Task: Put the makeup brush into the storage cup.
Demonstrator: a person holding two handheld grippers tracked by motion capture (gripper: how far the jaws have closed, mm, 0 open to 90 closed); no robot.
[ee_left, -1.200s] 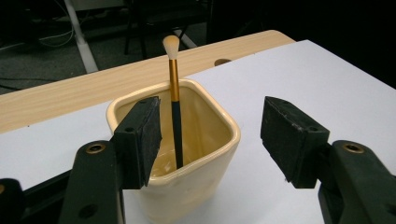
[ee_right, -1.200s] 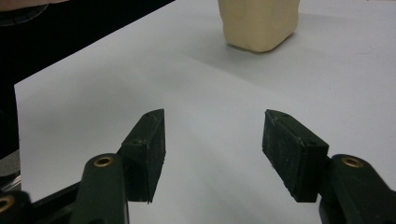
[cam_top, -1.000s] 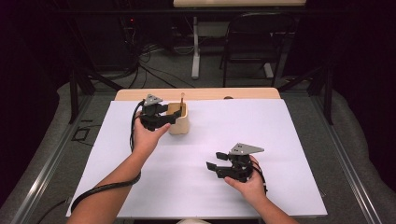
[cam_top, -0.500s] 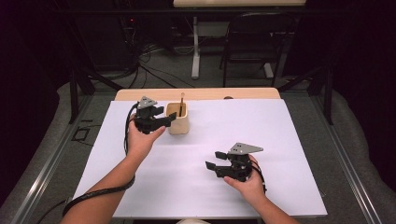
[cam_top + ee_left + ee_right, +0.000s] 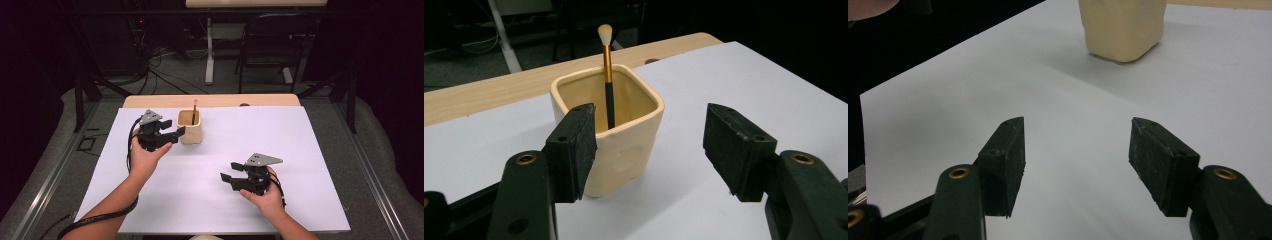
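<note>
Right now I see the cream-coloured, square-sided ceramic cup standing upright on the white sheet that covers the wooden table, toward its far edge. A black-and-gold-handled brush with a pale tuft stands in that cup, leaning against the far wall; its lower end is hidden by the cup's near wall. From above, the brush is only a thin brown stick.

My left gripper sits just left of the cup, jaws spread wide and holding nothing. In the left gripper view, one pad covers the cup's near corner, so I cannot tell whether pad and cup touch or stand slightly apart; the other pad is clear of the cup.

My right gripper rests well apart from the cup, nearer my edge of the sheet, jaws also spread and empty. In the right gripper view the cup's top is cut off by the frame, so its rim and the brush are out of sight.
</note>
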